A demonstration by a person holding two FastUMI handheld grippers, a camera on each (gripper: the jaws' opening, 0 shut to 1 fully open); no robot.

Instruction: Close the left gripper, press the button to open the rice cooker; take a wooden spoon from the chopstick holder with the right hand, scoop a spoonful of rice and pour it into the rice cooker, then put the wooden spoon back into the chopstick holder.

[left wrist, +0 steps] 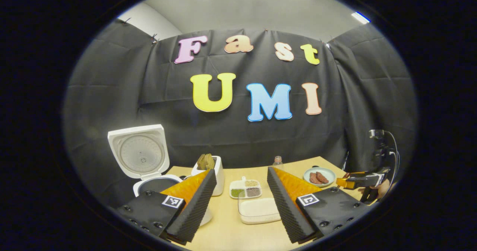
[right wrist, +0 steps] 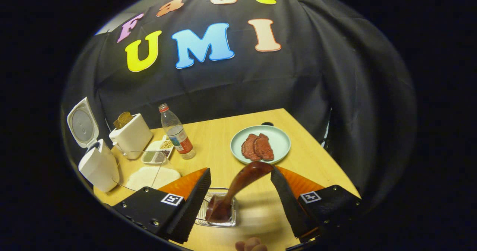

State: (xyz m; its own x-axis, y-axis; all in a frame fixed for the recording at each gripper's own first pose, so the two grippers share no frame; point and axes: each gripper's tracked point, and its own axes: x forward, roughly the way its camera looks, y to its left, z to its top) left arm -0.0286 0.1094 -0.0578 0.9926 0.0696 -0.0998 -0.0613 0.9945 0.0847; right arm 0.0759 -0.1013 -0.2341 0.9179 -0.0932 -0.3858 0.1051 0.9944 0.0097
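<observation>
**Lid up, spoon in the holder, scoop unaccounted for**

Your right gripper is spread wide, with the wooden spoon standing between its fingers. The spoon's upper end leans close to one finger, but the two fingers are not pressing on it together, so you have no grip. Its lower end sits down in the wire chopstick holder, right in front of that gripper on the table.

Your left gripper is also spread and holds nothing. It hangs above the table, facing the clear box of rice. To its left, the rice cooker stands with its lid tipped fully back.

So the button press is done. Whether rice has gone into the pot I cannot tell, as its inside is hidden from both cameras. If it hasn't, you have the grasp, the scoop, the pour and the return ahead. If it has, you only need to draw the right gripper clear.
</observation>
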